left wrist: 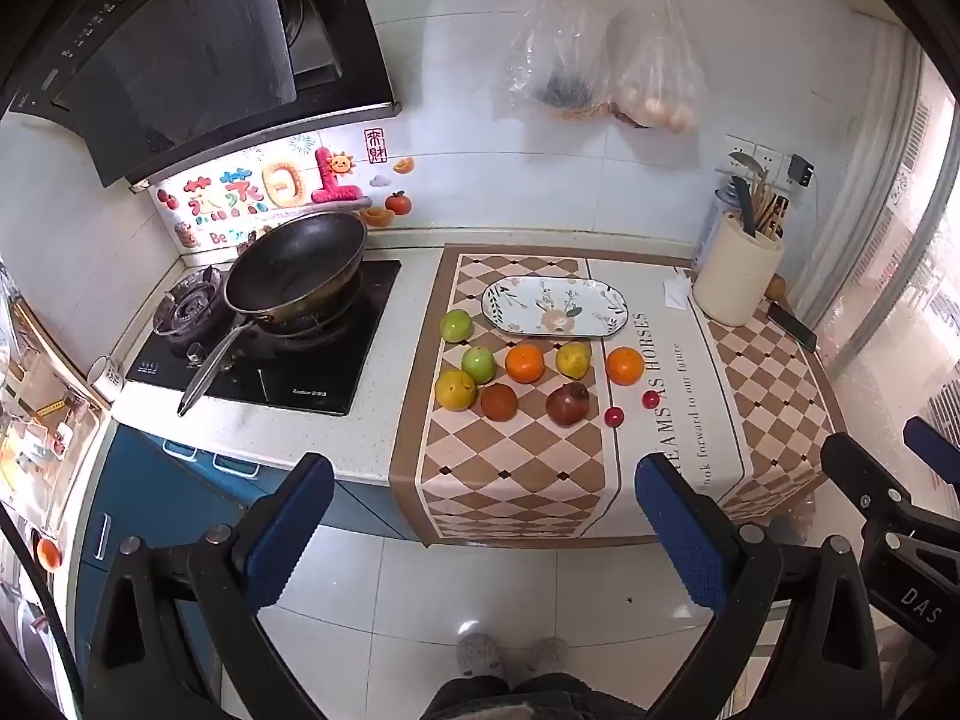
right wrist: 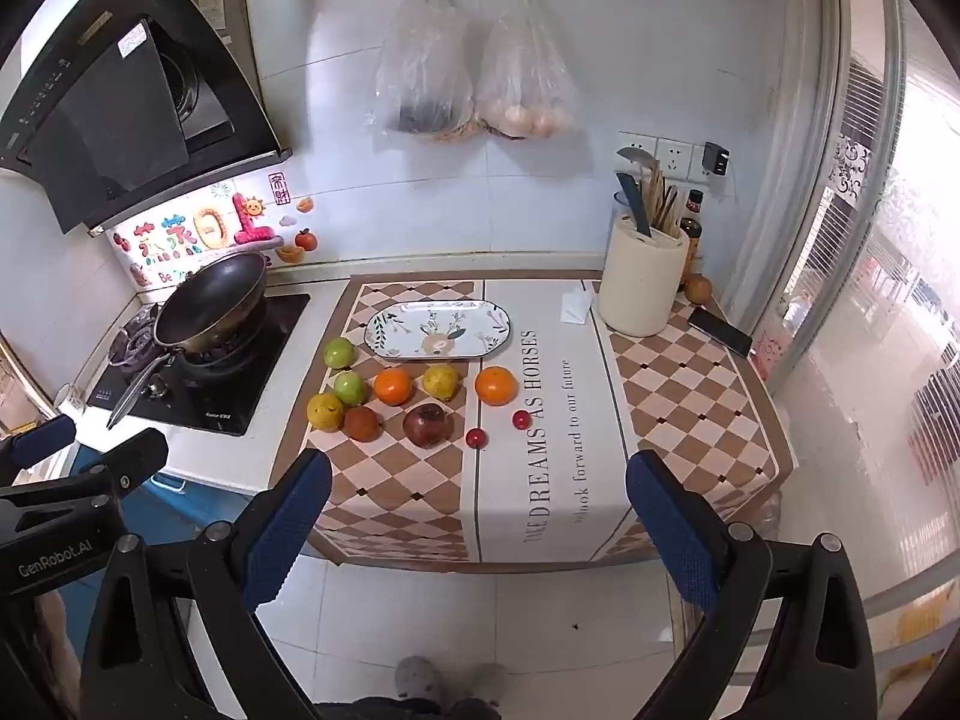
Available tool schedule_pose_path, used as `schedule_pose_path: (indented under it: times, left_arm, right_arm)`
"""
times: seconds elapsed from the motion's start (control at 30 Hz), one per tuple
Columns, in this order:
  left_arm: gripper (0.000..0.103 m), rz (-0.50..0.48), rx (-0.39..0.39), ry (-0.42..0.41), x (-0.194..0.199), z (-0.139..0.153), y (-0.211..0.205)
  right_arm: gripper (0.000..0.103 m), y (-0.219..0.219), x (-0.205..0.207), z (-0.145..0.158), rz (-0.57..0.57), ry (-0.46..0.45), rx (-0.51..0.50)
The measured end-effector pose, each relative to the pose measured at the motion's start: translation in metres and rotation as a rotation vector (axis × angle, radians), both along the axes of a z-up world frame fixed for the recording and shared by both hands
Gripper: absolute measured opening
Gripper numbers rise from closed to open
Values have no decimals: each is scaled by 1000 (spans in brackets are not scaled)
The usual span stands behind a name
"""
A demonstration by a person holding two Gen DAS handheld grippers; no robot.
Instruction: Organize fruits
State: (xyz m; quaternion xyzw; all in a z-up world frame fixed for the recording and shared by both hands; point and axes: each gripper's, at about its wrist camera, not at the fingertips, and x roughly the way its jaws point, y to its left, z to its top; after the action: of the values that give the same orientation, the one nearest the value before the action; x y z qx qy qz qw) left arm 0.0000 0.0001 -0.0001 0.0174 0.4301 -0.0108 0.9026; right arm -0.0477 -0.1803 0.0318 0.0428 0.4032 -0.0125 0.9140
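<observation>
Several fruits lie on the checked cloth in front of an oval flowered plate (left wrist: 555, 313) (right wrist: 439, 329), which holds nothing: two green apples (left wrist: 457, 324) (right wrist: 339, 352), two oranges (left wrist: 524, 363) (right wrist: 495, 386), yellow pears (left wrist: 573, 359) (right wrist: 441, 381), a brown fruit (left wrist: 498, 401), a dark red pomegranate (left wrist: 567, 404) (right wrist: 425, 425) and two small red cherry-like fruits (left wrist: 614, 417) (right wrist: 521, 419). My left gripper (left wrist: 483, 531) is open and empty, held above the floor well short of the counter. My right gripper (right wrist: 479, 531) is likewise open and empty, back from the counter edge.
A gas hob with a black wok (left wrist: 295, 269) stands left of the cloth. A cream utensil holder (left wrist: 738, 283), a phone (right wrist: 719, 331) and a folded paper (right wrist: 575, 307) sit at the back right. Two plastic bags (right wrist: 474, 78) hang on the wall. A range hood (left wrist: 180, 54) overhangs the hob.
</observation>
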Motion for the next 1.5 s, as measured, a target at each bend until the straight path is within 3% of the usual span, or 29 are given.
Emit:
schedule_pose_path:
  times: [1.5]
  left_arm:
    - [103, 2, -1, -26, 1, 15, 12]
  right_arm:
    - [101, 8, -5, 13, -1, -35, -16]
